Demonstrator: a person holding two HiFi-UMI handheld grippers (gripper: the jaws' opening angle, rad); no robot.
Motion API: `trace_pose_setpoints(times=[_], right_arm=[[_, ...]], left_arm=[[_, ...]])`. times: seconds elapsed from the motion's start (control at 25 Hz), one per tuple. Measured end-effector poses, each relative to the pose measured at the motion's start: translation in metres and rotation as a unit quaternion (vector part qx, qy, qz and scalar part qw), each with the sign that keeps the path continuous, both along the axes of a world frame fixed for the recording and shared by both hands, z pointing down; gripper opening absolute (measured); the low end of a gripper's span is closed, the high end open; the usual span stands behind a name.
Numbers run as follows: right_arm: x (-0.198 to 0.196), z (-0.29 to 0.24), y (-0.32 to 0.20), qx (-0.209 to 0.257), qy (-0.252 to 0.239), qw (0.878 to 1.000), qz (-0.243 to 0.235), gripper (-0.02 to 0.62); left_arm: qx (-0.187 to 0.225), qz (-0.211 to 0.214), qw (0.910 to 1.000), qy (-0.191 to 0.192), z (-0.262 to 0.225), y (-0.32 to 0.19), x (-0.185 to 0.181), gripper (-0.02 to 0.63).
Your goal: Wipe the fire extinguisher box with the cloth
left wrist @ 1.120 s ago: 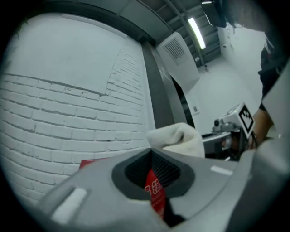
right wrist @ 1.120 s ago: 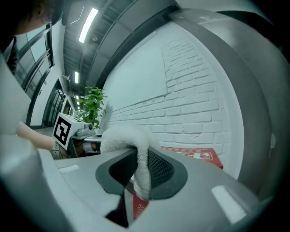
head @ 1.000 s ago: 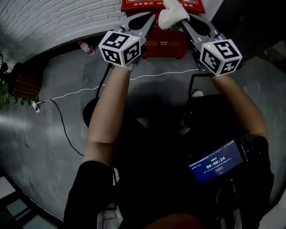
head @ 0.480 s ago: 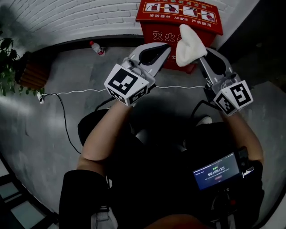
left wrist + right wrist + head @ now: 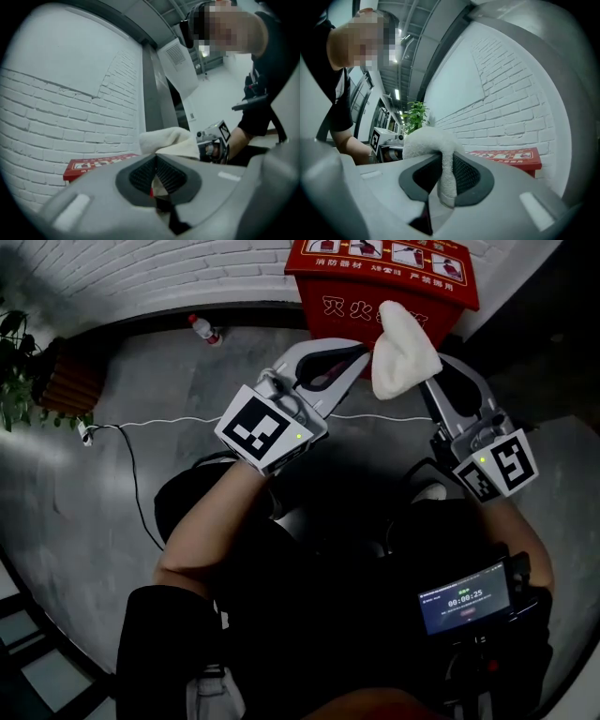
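A grey concrete floor (image 5: 141, 493) meets a white-painted brick wall (image 5: 169, 273) along the top of the head view. The red fire extinguisher box (image 5: 389, 287) stands against this wall at the upper centre-right of the frame, with a printed instruction panel on its lid. A plastic bottle (image 5: 203, 330) lies at the wall base to the left of the box, a white cable (image 5: 169, 420) runs across the floor, and a potted plant (image 5: 19, 381) occupies the left edge. The right gripper (image 5: 424, 381) has its jaws closed on the white cloth (image 5: 403, 352); a fold of the cloth passes down between the two pads and the remainder bulges above them (the right gripper view shows this directly). In the picture the cloth overlaps the lower front of the box; contact between the two cannot be confirmed. The left gripper (image 5: 361, 351) is just left of the cloth, its jaws brought together with nothing seen clamped between them. A screen (image 5: 466, 598) with a timer readout sits at the lower right.
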State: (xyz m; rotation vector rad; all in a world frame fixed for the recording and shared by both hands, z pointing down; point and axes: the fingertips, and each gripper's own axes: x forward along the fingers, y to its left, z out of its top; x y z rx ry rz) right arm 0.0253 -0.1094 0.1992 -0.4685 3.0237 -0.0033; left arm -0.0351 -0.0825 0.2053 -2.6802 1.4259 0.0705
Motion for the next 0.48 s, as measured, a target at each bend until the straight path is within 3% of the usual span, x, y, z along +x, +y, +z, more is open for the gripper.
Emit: trace_pose_setpoints(times=[0.16, 0.32, 0.48], right_arm=[[0.002, 0.012, -0.007, 0.009, 0.018, 1.000, 0.010, 0.071], [-0.004, 0.013, -0.008, -0.010, 0.004, 1.000, 0.005, 0.071], [-0.008, 0.020, -0.003, -0.016, 0.007, 1.000, 0.003, 0.071]], left_arm=[[-0.006, 0.000, 1.0000, -0.002, 0.007, -0.001, 0.000, 0.003], [0.021, -0.007, 0.9998, 0.000, 0.007, -0.005, -0.003, 0.003], [0.013, -0.008, 0.9999, 0.000, 0.011, -0.003, -0.005, 0.003]])
